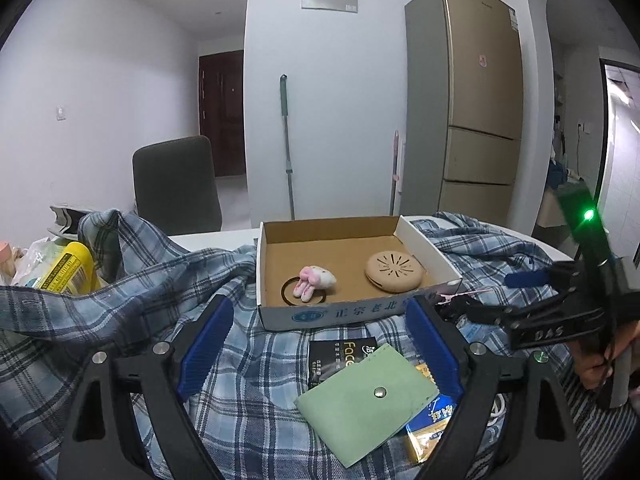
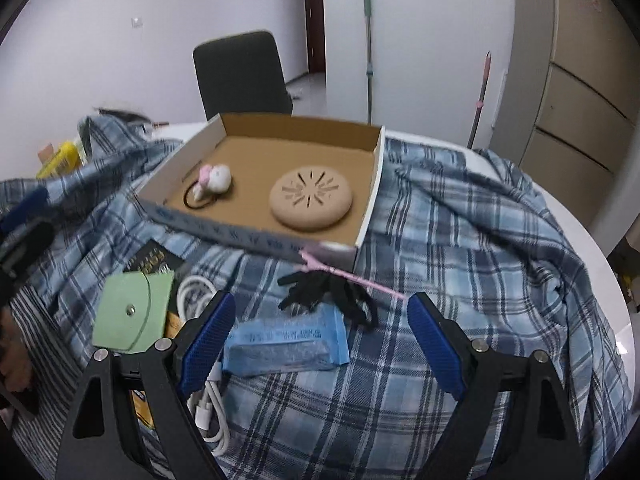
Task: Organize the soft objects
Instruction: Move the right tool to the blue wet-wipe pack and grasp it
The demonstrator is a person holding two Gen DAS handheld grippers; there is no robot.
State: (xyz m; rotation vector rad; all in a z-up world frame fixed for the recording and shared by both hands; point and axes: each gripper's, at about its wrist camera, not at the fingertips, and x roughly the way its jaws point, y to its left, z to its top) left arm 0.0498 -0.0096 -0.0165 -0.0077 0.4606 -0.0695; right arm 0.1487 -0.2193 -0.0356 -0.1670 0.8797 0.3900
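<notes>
Both sets of blue ribbed fingers (image 1: 208, 344) stand wide, holding nothing. Left gripper (image 1: 320, 348) hovers over the flat green felt pouch (image 1: 366, 400) on the blue plaid cloth (image 2: 460, 240); right gripper (image 2: 320, 344), tilted down, frames the pale blue crinkly packet (image 2: 286, 340). Light and limp, so pinching an edge looks best.

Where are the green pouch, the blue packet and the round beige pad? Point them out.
green pouch (image 1: 360, 404), left wrist view, flap below the snap.
blue packet (image 2: 286, 342), right wrist view, middle of wrapper.
round beige pad (image 2: 311, 199), right wrist view, top centre.
</notes>
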